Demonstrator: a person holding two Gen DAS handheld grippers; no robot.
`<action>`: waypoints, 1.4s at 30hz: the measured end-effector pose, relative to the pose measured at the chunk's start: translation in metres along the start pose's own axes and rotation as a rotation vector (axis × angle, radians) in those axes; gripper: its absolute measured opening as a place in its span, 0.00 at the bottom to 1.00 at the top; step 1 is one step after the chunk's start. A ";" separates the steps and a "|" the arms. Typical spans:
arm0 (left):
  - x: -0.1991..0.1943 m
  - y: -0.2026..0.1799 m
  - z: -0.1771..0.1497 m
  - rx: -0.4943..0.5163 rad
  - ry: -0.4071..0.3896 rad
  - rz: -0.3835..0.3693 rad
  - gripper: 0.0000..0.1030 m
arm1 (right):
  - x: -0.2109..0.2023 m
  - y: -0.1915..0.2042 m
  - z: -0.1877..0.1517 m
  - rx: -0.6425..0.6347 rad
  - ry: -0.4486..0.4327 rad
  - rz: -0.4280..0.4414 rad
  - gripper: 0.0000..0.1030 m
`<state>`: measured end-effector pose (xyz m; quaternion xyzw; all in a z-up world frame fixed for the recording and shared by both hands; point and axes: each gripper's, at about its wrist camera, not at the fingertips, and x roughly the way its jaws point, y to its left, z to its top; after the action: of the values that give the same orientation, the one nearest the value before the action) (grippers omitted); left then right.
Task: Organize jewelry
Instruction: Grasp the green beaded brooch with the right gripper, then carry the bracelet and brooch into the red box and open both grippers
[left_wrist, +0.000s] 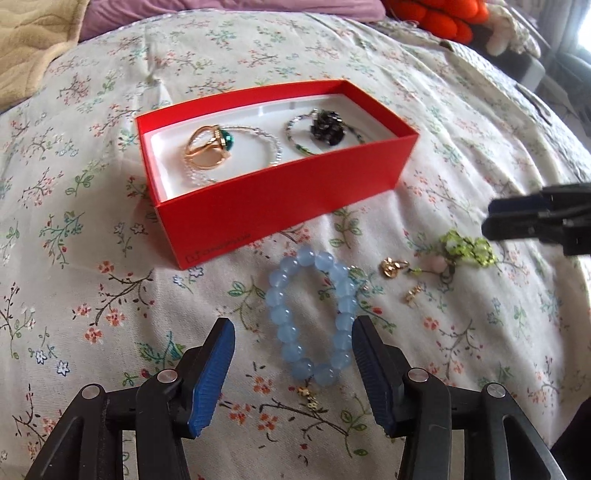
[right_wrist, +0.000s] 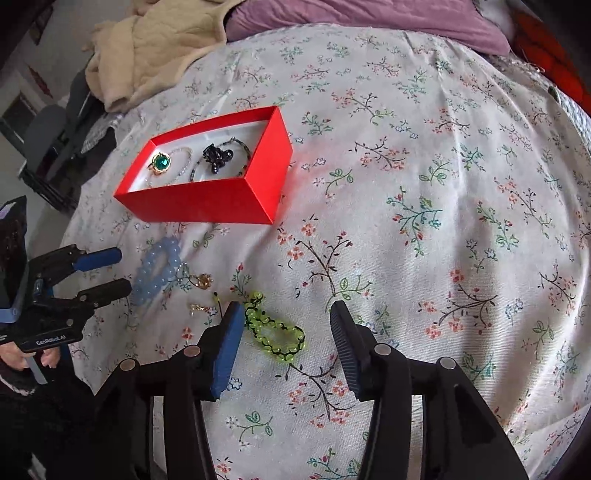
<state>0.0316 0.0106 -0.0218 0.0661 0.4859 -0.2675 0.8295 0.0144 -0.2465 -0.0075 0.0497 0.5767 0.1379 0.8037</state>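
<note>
Working down from the flowered bedspread (left_wrist: 110, 258) that carries everything; the red box (left_wrist: 288, 199) sits on it beyond both my grippers, open-topped, already holding a gold ring with a green stone (left_wrist: 208, 146), a silver beaded bangle (left_wrist: 255, 147) and a dark beaded piece (left_wrist: 327, 134) on its white liner; nearer to me, loose on the cloth, lie the things not yet put away. The blue bead bracelet (left_wrist: 312, 319) lies straight ahead of my left gripper (left_wrist: 293, 360), its oval running away from me toward the box, its near end between the two spread fingers and its right side just beside the right finger; the pads do not press on it and nothing is held. The yellow-green beaded piece (right_wrist: 275, 334) lies ahead of my right gripper (right_wrist: 286, 345), stretched crosswise and closer to the left finger (right_wrist: 229, 347) than to the other; that gripper too stands apart and empty. Between the two pieces sit a small gold charm (left_wrist: 391, 266) and a smaller gold earring (left_wrist: 413, 293), well clear of either set of fingers. So I judge the left hand the nearer one for the bracelet, the right for the green piece; the bracelet's long axis means closing across its narrow width, then carrying it forward to the box.
</note>
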 end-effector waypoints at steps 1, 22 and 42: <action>0.002 0.003 0.001 -0.015 0.002 0.001 0.54 | 0.005 0.005 0.002 -0.008 0.012 -0.004 0.50; 0.030 0.012 0.006 -0.076 0.081 0.002 0.47 | 0.013 0.033 -0.003 -0.150 0.026 -0.132 0.10; 0.002 -0.003 0.025 -0.097 0.015 -0.069 0.08 | -0.022 0.036 0.007 -0.113 -0.031 -0.069 0.10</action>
<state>0.0499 -0.0018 -0.0101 0.0110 0.5064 -0.2717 0.8183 0.0086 -0.2174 0.0232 -0.0135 0.5569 0.1419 0.8182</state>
